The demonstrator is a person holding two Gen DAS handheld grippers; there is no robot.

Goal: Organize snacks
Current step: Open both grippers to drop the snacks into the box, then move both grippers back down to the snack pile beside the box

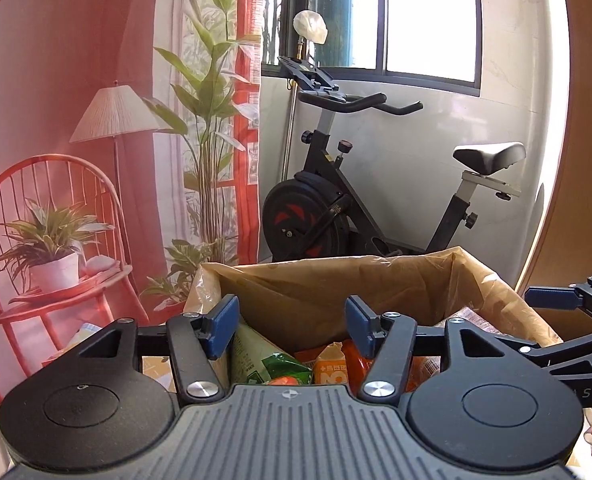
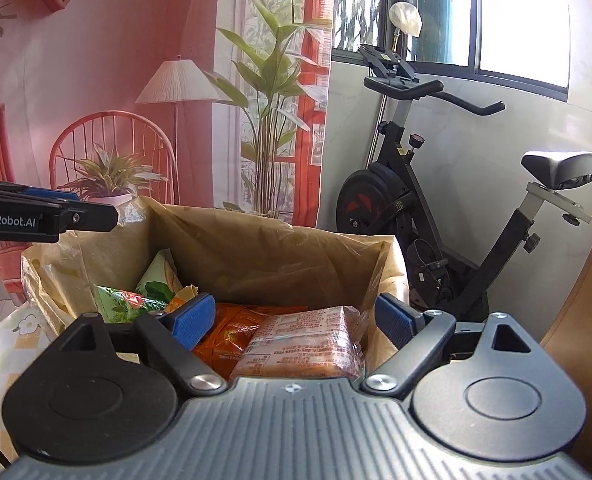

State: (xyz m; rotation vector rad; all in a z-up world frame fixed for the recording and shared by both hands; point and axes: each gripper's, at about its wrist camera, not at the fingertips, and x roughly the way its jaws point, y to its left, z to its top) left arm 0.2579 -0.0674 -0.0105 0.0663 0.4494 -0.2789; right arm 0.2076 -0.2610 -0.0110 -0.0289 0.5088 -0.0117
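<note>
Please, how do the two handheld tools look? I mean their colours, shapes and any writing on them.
Both tools, the left tool and the right tool, look alike: a black body with a grey ribbed top plate, two round black discs, silver screws, and black linkage arms ending in blue textured rectangular pads. Seen from the right wrist view, the left tool's side carries white lettering "GenRobot.AI". No cables or sleeves show.

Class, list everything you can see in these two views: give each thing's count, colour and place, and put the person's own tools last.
bag: one, tan, open, centre
green packets: two, left in bag
orange packet: one, mid bag
orange-red packs: two, right in bag
exercise bike: one, black, behind bag
printed backdrop: one, pink, left
window: one, dark frame, above bike
left claw: blue pads, open, over bag
right claw: blue pads, open, over bag
</note>
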